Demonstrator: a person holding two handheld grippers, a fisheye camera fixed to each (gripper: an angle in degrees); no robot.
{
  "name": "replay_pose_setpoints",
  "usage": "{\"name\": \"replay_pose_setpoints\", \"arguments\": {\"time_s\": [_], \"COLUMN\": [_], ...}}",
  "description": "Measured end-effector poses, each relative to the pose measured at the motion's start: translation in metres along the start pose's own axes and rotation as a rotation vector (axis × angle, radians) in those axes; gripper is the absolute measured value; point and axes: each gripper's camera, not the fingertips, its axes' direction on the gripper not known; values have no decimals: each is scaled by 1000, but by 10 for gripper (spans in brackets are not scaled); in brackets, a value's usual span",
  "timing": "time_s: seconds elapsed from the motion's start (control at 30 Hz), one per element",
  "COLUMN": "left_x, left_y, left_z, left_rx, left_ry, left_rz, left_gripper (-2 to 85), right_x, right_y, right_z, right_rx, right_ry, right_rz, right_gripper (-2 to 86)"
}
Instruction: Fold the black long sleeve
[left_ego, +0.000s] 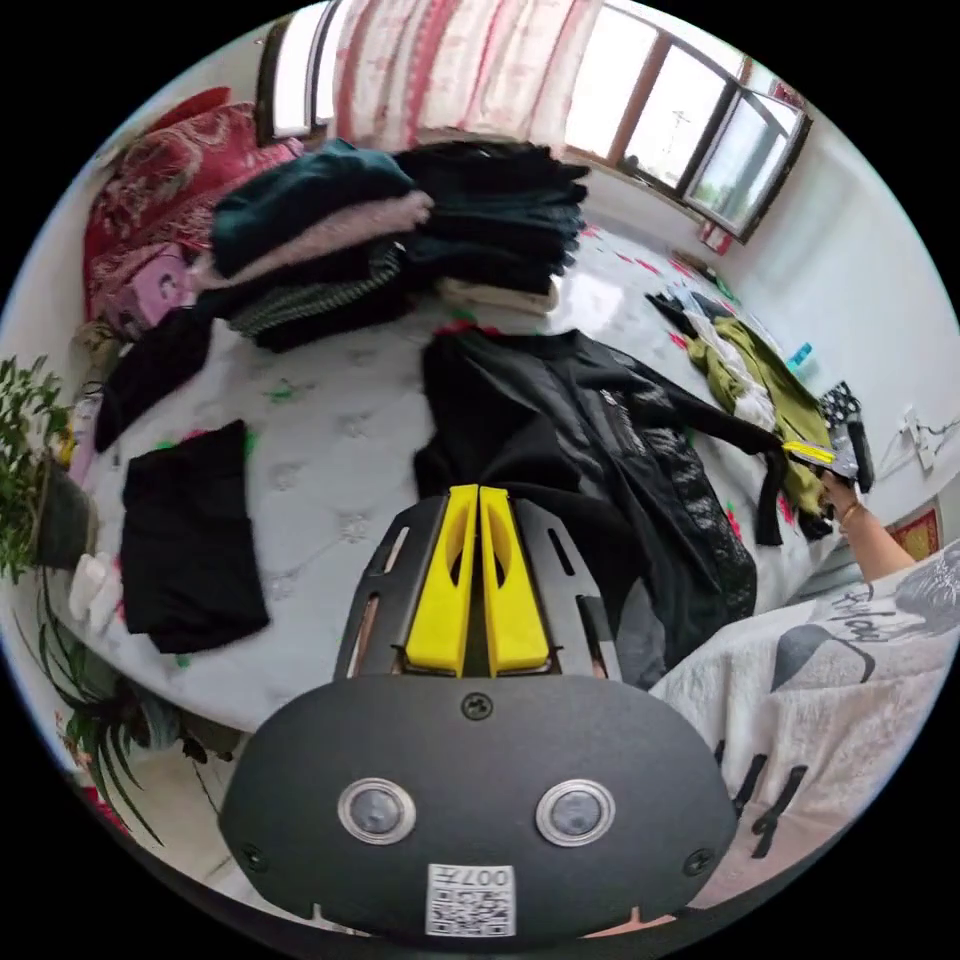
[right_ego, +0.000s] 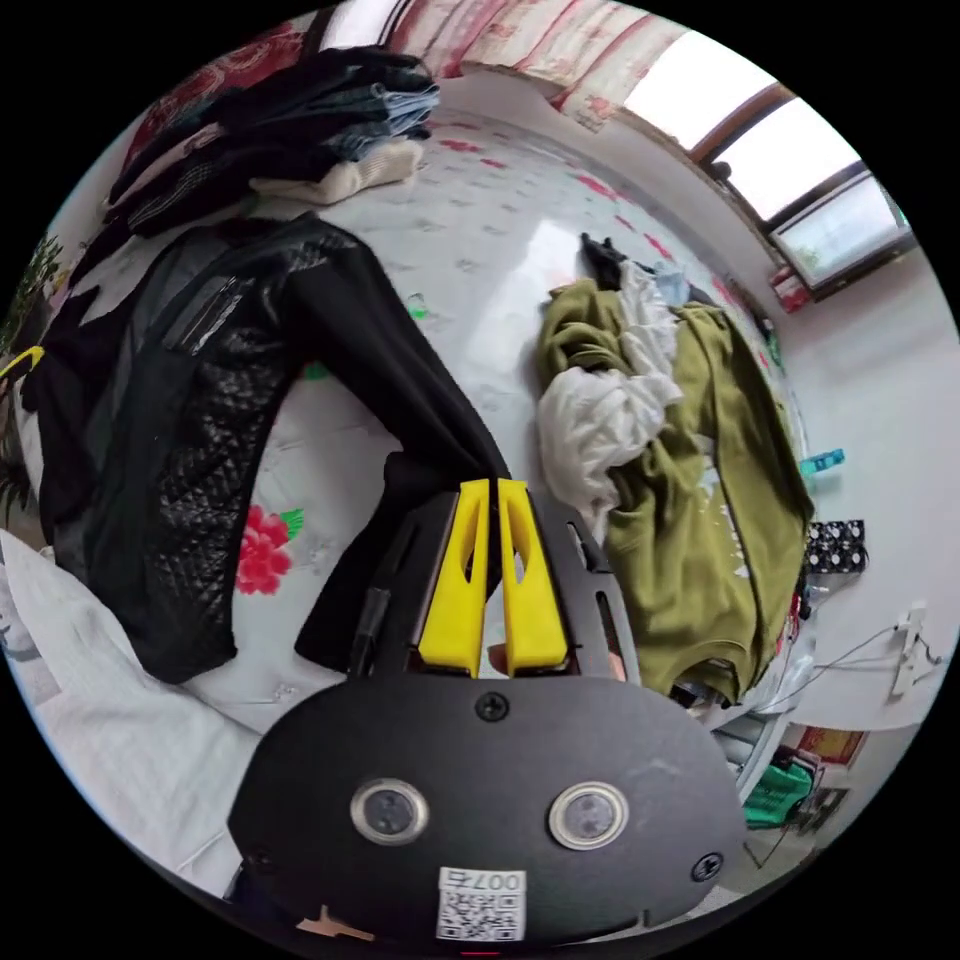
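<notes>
**A:** What lies on the bed (left_ego: 330, 450)?

**B:** Lots of clothes. The black long sleeve (left_ego: 590, 450) is spread out near the bed's front edge, close to the person. It is part smooth cloth and part shiny, bumpy, quilted stuff. One sleeve stretches out toward the side edge of the bed.

**A:** Who has it?

**B:** The left gripper (left_ego: 478, 498) has its yellow jaws pressed close together on a bit of the black cloth at the shirt's near edge. The right gripper (right_ego: 492, 490) has its jaws just as narrow, pinching the end of the long sleeve.

**A:** What else is near?

**B:** Just beside that sleeve is a crumpled heap: an olive green top (right_ego: 700, 450) with a white cloth (right_ego: 600, 410) bunched in it. The heap sits by the bed's side edge, close to where the sleeve ends.

**A:** And farther back?

**B:** A tall pile of folded clothes (left_ego: 400, 235) sits at the far edge, under the window (left_ego: 690, 120) and the pink striped curtain (left_ego: 470, 70). Most are dark, one is fuzzy pink, one is cream.

**A:** Anything flat?

**B:** A folded black square of cloth (left_ego: 190, 540) lies alone near the bed's other side edge. A green plant (left_ego: 25, 450) stands past that edge.

**A:** What is the bed like?

**B:** White and puffy, with little flowers stitched on it. A red flower (right_ego: 262, 560) shows beside the quilted part.
</notes>
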Motion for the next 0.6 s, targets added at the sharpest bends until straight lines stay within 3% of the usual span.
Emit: {"name": "replay_pose_setpoints", "arguments": {"time_s": [0.13, 0.3, 0.47, 0.6], "left_x": [-143, -220, -177, -120], "left_y": [19, 50, 47, 5], "left_z": [-98, -117, -67, 28], "left_rx": [113, 90, 81, -32], "left_ry": [-330, -362, -214, -73], "left_rz": [-309, -515, -320, -125], "left_gripper": [-6, 24, 39, 48], "right_x": [81, 105, 49, 0], "right_y": [15, 26, 15, -50], "right_z": [-28, -19, -55, -44], "right_rx": [38, -74, 137, 123], "right_ry": [80, 48, -79, -238], "right_rz": [207, 384, 283, 188], "right_gripper": [0, 0, 6, 10]}}
